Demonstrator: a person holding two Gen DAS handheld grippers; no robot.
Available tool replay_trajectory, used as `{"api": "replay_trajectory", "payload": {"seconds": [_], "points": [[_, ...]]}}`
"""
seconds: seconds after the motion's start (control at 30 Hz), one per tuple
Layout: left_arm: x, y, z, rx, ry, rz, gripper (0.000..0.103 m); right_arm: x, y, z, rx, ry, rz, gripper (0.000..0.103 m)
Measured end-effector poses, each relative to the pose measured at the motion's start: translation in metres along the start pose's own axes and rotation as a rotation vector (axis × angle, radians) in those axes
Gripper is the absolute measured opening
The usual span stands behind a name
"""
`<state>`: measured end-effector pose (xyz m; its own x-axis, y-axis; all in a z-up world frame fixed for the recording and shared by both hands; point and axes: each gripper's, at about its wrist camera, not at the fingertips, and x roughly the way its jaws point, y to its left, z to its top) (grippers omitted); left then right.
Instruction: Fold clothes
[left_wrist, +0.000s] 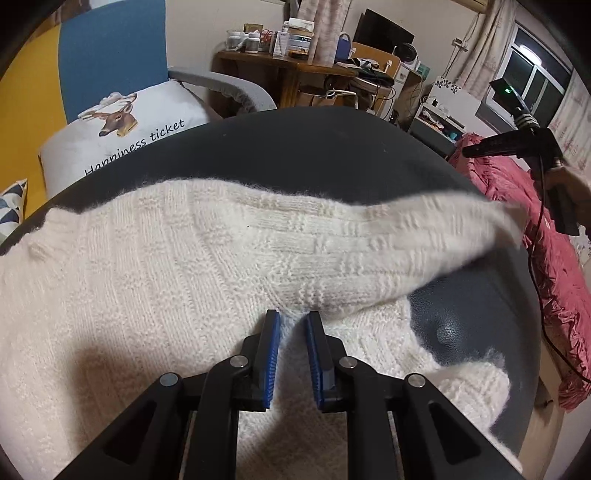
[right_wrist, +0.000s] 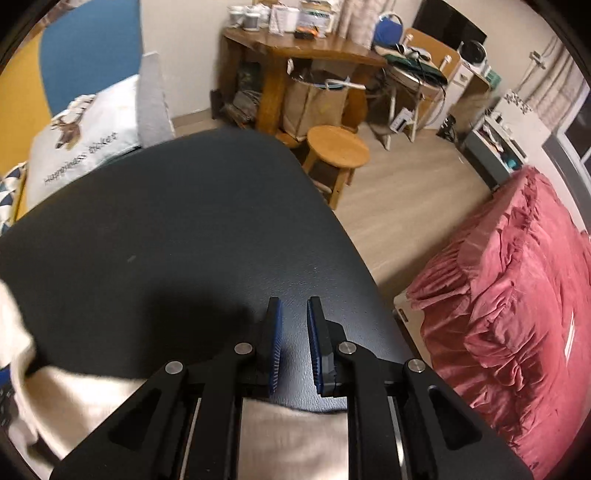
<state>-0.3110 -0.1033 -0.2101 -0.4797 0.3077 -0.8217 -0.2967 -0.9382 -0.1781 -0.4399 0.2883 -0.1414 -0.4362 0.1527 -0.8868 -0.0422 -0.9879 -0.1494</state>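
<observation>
A cream knitted sweater (left_wrist: 147, 295) lies spread over the black round table (left_wrist: 314, 147). One sleeve (left_wrist: 424, 236) stretches to the right, lifted off the table, and its far end is blurred. My left gripper (left_wrist: 291, 314) points down at the base of that sleeve, its blue pads (left_wrist: 273, 347) close together with a ridge of knit pinched between them. My right gripper (right_wrist: 294, 301) hangs over bare table (right_wrist: 184, 221), jaws nearly together with nothing in them. In the left wrist view it shows at the far right (left_wrist: 480, 149), clear of the sleeve. Sweater fabric (right_wrist: 92, 391) lies below it.
A pink ruffled bedcover (right_wrist: 517, 314) lies to the right of the table. A round wooden stool (right_wrist: 338, 149) and a cluttered wooden desk (right_wrist: 295, 48) stand beyond. A deer-print cushion (left_wrist: 122, 125) rests on a grey armchair at the left. A black cable (left_wrist: 543, 295) hangs from the right hand.
</observation>
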Motion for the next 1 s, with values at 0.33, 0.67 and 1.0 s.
{"api": "replay_trajectory", "payload": {"seconds": [0.33, 0.67, 1.0], "points": [[0.0, -0.006, 0.002, 0.024, -0.01, 0.04, 0.016, -0.092, -0.019, -0.088, 0.075, -0.191, 0.364, 0.044], [0.0, -0.01, 0.003, 0.012, -0.01, 0.059, 0.016, -0.048, -0.003, -0.151, 0.017, -0.078, 0.216, 0.067], [0.0, -0.01, 0.005, 0.011, -0.014, 0.058, 0.016, -0.03, 0.008, -0.161, -0.028, -0.068, 0.178, 0.012]]}}
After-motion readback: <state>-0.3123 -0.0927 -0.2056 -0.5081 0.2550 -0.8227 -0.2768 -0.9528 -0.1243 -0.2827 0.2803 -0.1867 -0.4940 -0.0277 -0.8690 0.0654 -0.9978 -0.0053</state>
